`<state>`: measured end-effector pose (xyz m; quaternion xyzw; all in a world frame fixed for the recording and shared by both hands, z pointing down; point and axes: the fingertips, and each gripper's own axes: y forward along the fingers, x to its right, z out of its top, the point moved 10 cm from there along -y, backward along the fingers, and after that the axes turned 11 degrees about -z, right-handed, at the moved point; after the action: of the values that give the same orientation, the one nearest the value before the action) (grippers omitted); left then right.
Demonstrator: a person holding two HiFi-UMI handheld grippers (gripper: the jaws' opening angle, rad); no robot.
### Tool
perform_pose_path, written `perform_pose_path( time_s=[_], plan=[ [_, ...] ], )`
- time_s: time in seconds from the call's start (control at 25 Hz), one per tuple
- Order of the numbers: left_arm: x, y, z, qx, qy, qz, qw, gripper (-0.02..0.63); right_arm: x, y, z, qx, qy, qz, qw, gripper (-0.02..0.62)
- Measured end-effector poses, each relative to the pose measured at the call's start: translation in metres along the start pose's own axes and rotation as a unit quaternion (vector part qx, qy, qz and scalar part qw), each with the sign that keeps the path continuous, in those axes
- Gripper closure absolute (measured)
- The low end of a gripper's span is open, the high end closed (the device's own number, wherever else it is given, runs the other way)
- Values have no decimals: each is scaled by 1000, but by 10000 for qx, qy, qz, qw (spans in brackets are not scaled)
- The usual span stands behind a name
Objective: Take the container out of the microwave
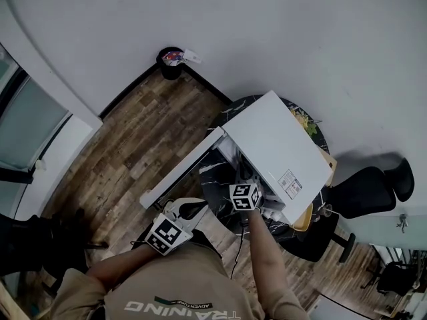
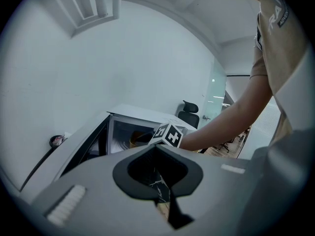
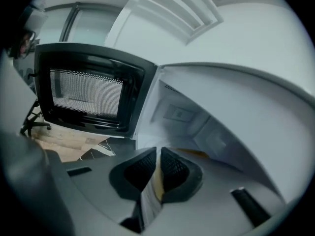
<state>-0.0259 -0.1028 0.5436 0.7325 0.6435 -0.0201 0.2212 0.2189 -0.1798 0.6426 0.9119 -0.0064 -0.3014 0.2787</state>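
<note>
A white microwave [image 1: 277, 149] stands on a dark marble table [image 1: 213, 182], its door [image 1: 180, 169] swung wide open to the left. My right gripper [image 1: 244, 181] reaches into the cavity. In the right gripper view the right gripper [image 3: 158, 154] is shut on the thin rim of a yellow container [image 3: 157, 183] inside the cavity [image 3: 197, 127]. The left gripper view shows the same container [image 2: 134, 140] in the microwave, behind the right gripper's marker cube [image 2: 167, 134]. My left gripper [image 1: 193, 209] hangs back by the table's near edge, shut [image 2: 155, 151] with nothing in it.
The open door [image 3: 88, 95] juts out over the wood floor on the left. A black bin [image 1: 170, 62] sits by the wall. A black office chair [image 1: 367, 189] stands to the right of the table. A yellow object [image 1: 303, 217] lies beside the microwave.
</note>
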Motion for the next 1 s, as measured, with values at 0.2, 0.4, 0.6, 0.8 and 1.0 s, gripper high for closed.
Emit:
perform_pose_path(
  time_s=[0.2, 0.4, 0.6, 0.8, 1.0],
  plan=[
    [2, -3, -2, 4, -38, 79, 10000, 604, 1, 10, -3, -130, -155, 153, 9997, 594],
    [1, -5, -4, -31, -49, 108, 9999, 604, -2, 20, -5, -238, -586, 203, 9978, 594],
    [2, -6, -5, -32, -57, 127, 9999, 604, 0, 26, -7, -351, -644, 312, 9968, 594],
    [1, -9, -5, -17, -77, 194, 9998, 604, -1, 33, -9, -455, -760, 512, 9947, 594],
    [-4, -13, -6, 11, -173, 305, 9994, 604, -2, 41, -13, -664, -748, 643, 9929, 592]
  ],
)
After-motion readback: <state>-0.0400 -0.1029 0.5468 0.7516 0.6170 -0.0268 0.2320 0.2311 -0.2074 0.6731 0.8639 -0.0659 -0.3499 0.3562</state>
